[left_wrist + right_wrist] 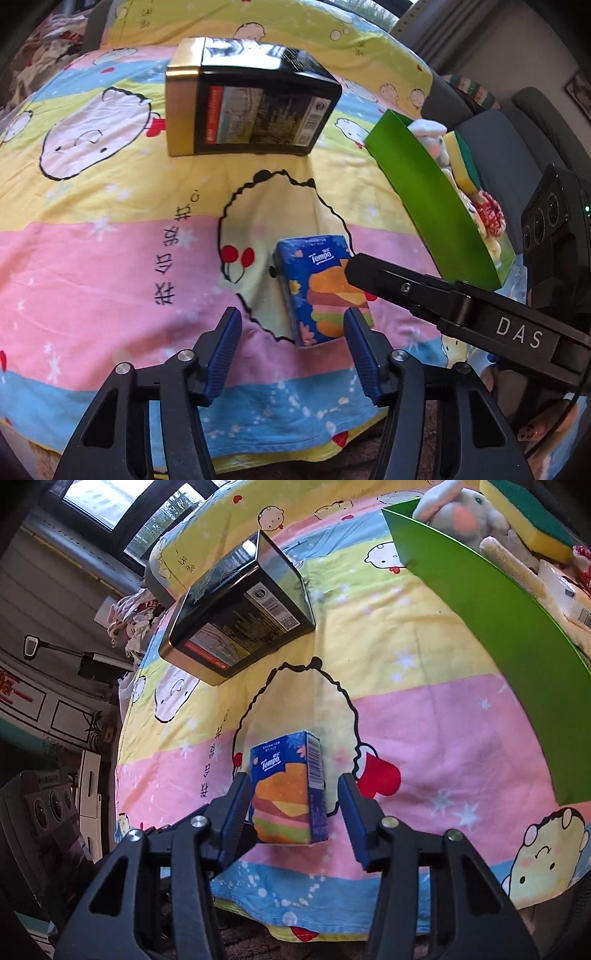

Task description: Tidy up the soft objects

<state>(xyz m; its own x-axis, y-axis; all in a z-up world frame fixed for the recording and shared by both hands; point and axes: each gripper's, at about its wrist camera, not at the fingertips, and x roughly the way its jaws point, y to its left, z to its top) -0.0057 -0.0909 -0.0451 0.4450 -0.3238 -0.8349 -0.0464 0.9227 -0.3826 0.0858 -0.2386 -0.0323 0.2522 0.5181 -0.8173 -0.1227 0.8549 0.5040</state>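
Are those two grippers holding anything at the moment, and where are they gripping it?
Nothing is held. The tissue pack sits on the blanket between the right gripper fingers, unclamped. The left gripper is empty.

A bench, if it is one, is hidden under a cartoon-printed cloth (110, 229) striped in pink, yellow and blue, with round-faced figures, stars and red cherries. Directly on the cloth stand three things. A blue tissue pack (290, 794) with a burger picture stands upright near the front edge. A black and gold tin (251, 103) sits farther back, well apart from the pack. A green box (498, 620) stands at the right side, filled with soft items.
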